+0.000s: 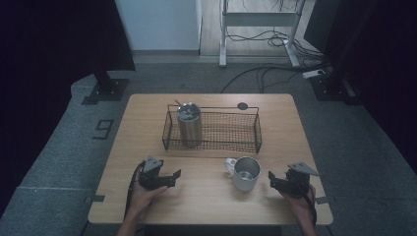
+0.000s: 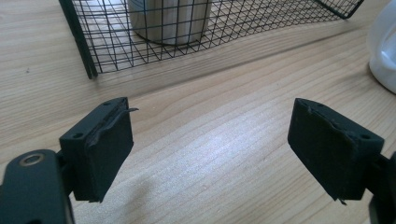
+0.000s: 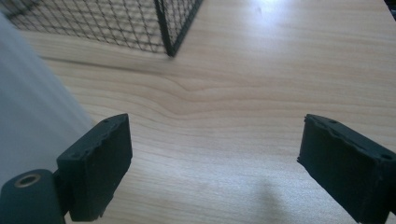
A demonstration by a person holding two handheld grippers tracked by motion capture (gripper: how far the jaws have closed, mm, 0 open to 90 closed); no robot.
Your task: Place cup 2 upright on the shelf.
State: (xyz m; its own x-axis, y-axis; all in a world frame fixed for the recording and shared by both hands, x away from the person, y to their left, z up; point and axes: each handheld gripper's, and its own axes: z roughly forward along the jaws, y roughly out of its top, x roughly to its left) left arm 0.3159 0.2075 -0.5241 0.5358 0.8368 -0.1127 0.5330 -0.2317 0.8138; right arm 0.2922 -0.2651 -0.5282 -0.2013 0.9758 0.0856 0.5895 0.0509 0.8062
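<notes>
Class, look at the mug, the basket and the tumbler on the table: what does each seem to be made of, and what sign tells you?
Mug: a glossy white outside, probably enamel or ceramic, with a shiny metal-looking inside.
Basket: thin black wire mesh, likely coated steel; you see through its grid.
Tumbler: brushed stainless steel by its look, silver-grey with soft reflections.
Table: pale wood grain, perhaps laminate.

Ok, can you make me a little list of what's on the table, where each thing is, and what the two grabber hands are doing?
table: wooden top
wire basket: black mesh, toward the far side of the table
metal tumbler: upright inside the basket's left end
mug: white outside, shiny inside, on the table in front of the basket
left gripper: open, holding nothing, pointing toward the mug
right gripper: open, holding nothing, just right of the mug
</notes>
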